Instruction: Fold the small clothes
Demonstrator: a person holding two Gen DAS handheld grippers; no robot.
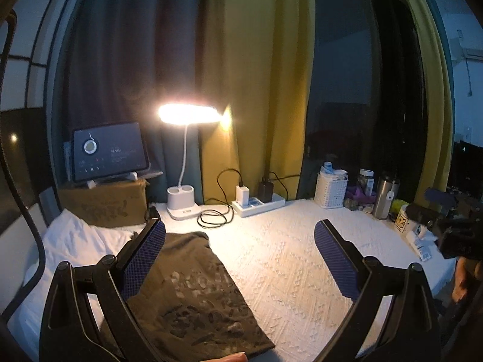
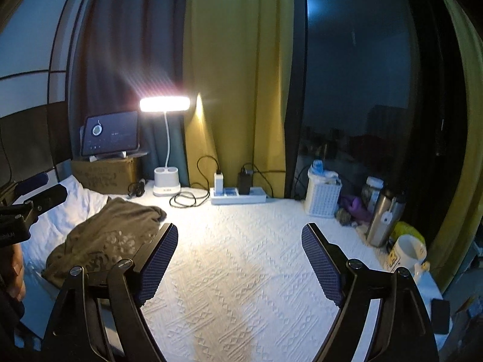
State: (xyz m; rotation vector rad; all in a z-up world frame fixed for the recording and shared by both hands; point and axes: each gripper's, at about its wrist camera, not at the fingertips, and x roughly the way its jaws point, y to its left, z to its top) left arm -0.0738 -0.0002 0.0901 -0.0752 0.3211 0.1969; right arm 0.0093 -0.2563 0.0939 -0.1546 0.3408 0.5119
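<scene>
A dark olive T-shirt with a pale print (image 1: 196, 295) lies on the white textured cover (image 1: 286, 259), partly over a white pillow. My left gripper (image 1: 240, 232) is open and empty, held above the shirt's right part. In the right wrist view the shirt (image 2: 111, 238) lies crumpled at the left, and my right gripper (image 2: 240, 235) is open and empty over bare cover (image 2: 241, 271) to the shirt's right. The left gripper's body shows at that view's left edge (image 2: 33, 208). The right gripper's body shows at the left view's right edge (image 1: 452, 220).
A lit desk lamp (image 1: 188, 114), a tablet on a cardboard box (image 1: 108, 154), a power strip with chargers and coiled cable (image 1: 258, 203) line the back. A white basket (image 1: 330, 190), jar, steel flask (image 1: 382, 196) and mug (image 2: 406, 253) stand at the right. Curtains hang behind.
</scene>
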